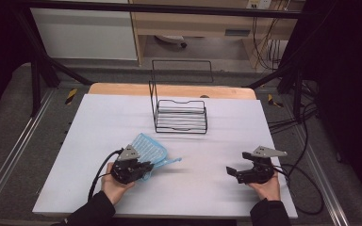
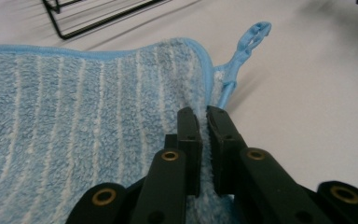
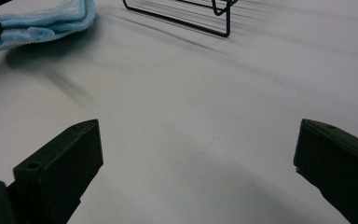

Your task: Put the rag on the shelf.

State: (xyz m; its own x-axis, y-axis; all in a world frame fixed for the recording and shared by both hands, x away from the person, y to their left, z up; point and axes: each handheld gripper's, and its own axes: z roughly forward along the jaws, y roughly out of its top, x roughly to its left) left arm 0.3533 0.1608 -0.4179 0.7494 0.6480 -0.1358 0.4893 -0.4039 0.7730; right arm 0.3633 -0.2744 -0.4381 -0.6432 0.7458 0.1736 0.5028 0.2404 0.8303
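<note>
A light blue striped towel (image 1: pixel 150 147) lies on the white table (image 1: pixel 99 122), left of centre, with a blue hanging loop (image 2: pixel 251 39) at one corner. My left gripper (image 1: pixel 143 168) is shut on the towel's near edge (image 2: pixel 204 122), close to that loop. In the left gripper view the towel's fleece (image 2: pixel 74 121) spreads out to the left of the jaws. My right gripper (image 1: pixel 231 170) stands open at the front right, just above bare table, with nothing between its jaws (image 3: pixel 196 154). In the right gripper view the towel (image 3: pixel 42 21) lies far off at the upper left.
A black wire rack (image 1: pixel 179 106) stands upright at the middle back of the table, also seen as a rack (image 3: pixel 182 14) in the right gripper view. Cables (image 1: pixel 301 183) trail off the table's right side. A dark metal frame (image 1: pixel 37 56) surrounds the table.
</note>
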